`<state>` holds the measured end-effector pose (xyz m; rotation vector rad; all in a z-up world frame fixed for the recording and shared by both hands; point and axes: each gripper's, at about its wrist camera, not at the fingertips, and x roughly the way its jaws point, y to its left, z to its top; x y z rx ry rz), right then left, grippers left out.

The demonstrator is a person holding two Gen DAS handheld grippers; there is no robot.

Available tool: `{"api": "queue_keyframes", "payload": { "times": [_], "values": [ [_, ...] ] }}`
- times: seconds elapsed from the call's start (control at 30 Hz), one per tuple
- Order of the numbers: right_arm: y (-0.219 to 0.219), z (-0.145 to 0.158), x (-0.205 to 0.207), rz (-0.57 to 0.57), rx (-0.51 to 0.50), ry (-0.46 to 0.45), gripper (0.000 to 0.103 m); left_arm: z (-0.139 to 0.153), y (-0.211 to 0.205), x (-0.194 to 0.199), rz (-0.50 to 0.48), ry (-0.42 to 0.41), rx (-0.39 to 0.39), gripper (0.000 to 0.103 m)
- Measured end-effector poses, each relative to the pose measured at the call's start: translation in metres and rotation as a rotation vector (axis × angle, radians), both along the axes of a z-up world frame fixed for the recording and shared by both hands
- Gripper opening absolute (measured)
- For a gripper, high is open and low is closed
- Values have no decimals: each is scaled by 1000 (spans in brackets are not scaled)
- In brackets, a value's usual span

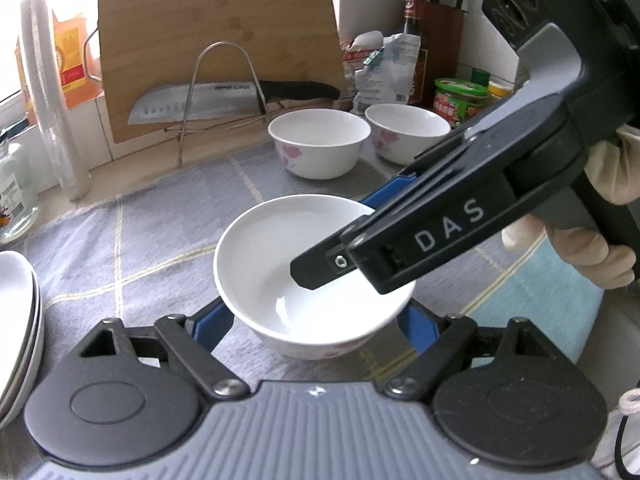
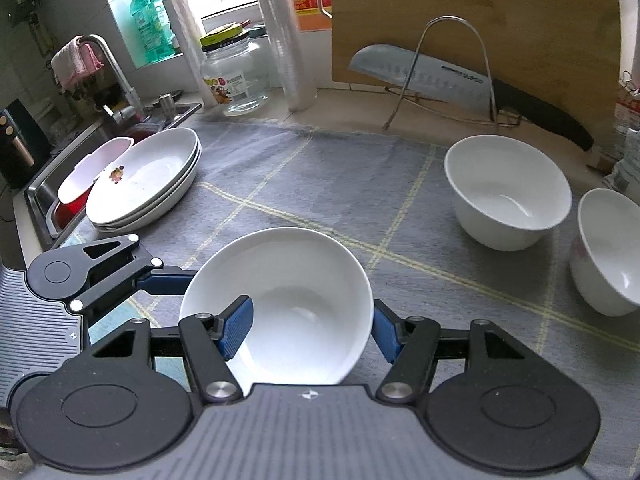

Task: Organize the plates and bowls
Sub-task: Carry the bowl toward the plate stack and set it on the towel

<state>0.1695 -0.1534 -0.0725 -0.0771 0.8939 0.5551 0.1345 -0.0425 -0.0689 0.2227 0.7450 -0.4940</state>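
A white ceramic bowl with a faint pink flower print (image 1: 316, 276) is held over the grey checked cloth (image 1: 132, 236) that covers the counter, gripped by both tools at once. The left gripper (image 1: 316, 322) clasps it from the near side, its blue pads (image 1: 212, 320) pressed against the bowl's outer wall on either side. The right gripper (image 2: 308, 326) pinches the bowl's rim, with one blue finger (image 2: 236, 326) inside the bowl and the other against the outside wall; in the left wrist view this tool comes in from the right, carried by a gloved hand (image 1: 588, 248). Two more white bowls stand just beside each other at the far right of the cloth, the nearer-centre one (image 2: 506, 196) upright and the right one (image 2: 608, 252) partly cut off by the frame edge. A stack of shallow white plates (image 2: 148, 176) rests at the far left of the cloth, just beside the steel sink (image 2: 38, 196). Behind the bowls a broad kitchen knife (image 2: 432, 76) lies in a wire rack (image 2: 452, 64) against a wooden cutting board (image 2: 480, 12)
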Motion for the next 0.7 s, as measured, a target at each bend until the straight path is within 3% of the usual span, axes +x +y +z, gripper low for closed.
{"api": "queue_keyframes", "payload": {
  "times": [0.47, 0.53, 0.6, 0.7],
  "values": [
    [9, -7, 5, 4, 7, 23, 71, -5, 10, 3, 6, 25, -1, 88],
    [7, -7, 6, 5, 29, 31, 80, -6, 11, 3, 9, 21, -8, 90],
    [7, -5, 4, -4, 33, 10, 98, -7, 12, 2, 8, 8, -7, 95],
    [5, -1, 3, -21, 26, -18, 103, -5, 17, -2, -7, 2, -18, 96]
  ]
}}
